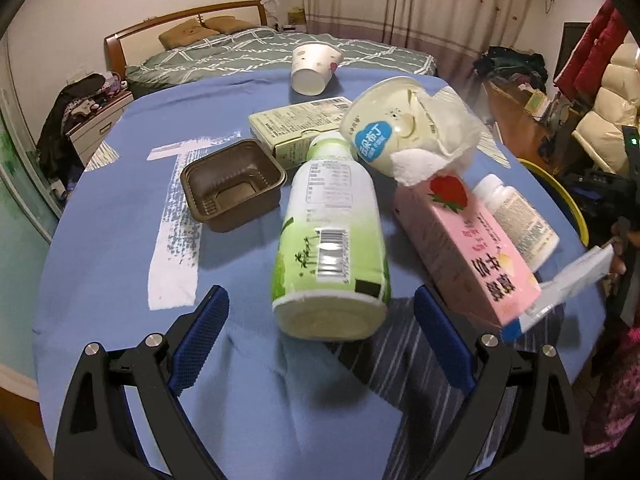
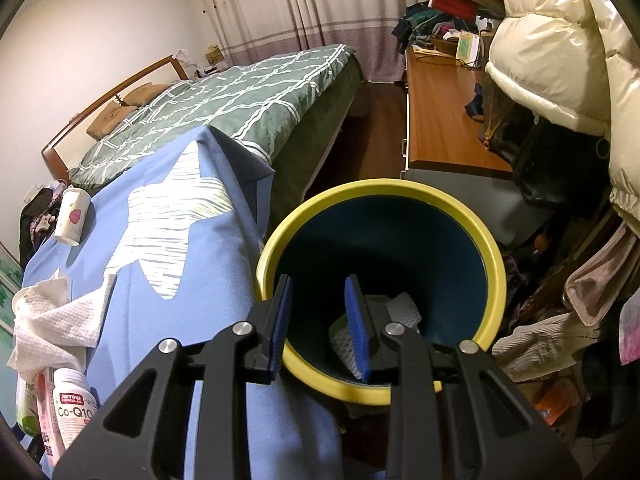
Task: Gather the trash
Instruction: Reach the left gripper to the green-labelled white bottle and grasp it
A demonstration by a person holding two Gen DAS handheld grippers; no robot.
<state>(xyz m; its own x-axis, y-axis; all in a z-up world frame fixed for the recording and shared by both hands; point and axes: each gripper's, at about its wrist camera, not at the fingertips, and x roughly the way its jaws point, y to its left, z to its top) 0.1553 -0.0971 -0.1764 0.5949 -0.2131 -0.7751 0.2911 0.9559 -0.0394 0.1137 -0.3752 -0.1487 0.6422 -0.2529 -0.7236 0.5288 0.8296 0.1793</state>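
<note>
A green-and-white bottle [image 1: 332, 248] lies on its side on the blue tablecloth [image 1: 120, 240], its base towards me. My left gripper [image 1: 320, 294] is open, its blue pads either side of the base and not touching it. Around the bottle lie a pink carton [image 1: 472, 248], a white pill bottle [image 1: 520, 220], a pudding cup [image 1: 392, 128] with crumpled tissue [image 1: 432, 152], a brown tray [image 1: 232, 184], a green box [image 1: 300, 124] and a paper cup [image 1: 314, 66]. My right gripper [image 2: 319, 280] hangs open and empty over the yellow-rimmed bin [image 2: 496, 264], which holds crumpled tissue [image 2: 404, 308].
The bin stands against the table's right edge. Beyond the table is a bed [image 2: 224, 108]. A wooden desk [image 2: 440, 120] and hanging coats [image 2: 560, 60] crowd the right side. A person's patterned sleeve [image 1: 616, 392] shows at the right of the left wrist view.
</note>
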